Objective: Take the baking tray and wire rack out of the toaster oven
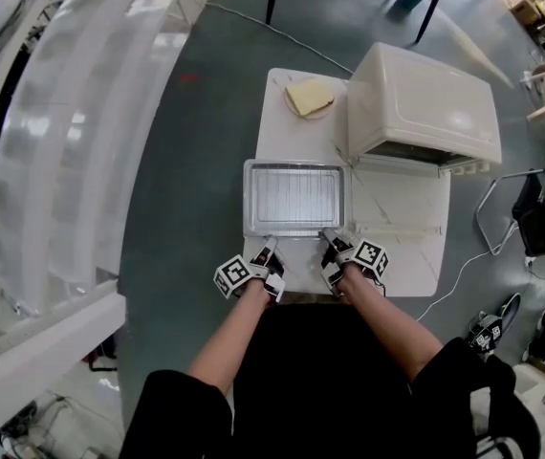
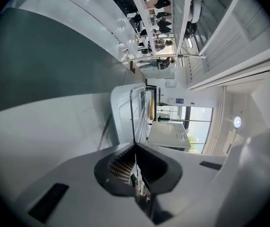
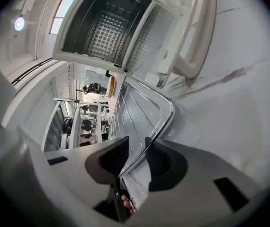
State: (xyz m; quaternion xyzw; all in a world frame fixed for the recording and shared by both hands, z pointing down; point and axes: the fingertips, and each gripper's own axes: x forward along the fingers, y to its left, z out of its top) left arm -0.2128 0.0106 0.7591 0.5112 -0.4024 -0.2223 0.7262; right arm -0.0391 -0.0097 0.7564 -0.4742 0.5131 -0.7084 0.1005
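Wire rack [image 1: 294, 195] lies in baking tray [image 1: 250, 199] on bench [image 1: 406, 220] beside open toaster oven [image 1: 425, 103], left tool [image 1: 269, 250] clenched on rack's near wire, right tool [image 1: 330, 243] slack around it; probably light, stiff, slippery, so grip near rim.

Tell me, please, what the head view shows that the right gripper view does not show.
Only the head view: the left gripper at the tray's near rim, the person's arms, and the oven's top. Only the right gripper view: the oven's empty inside, and the right gripper with its jaws apart and the tray's rim between them. Both: the tray with the rack on it, on the table, and the open door.
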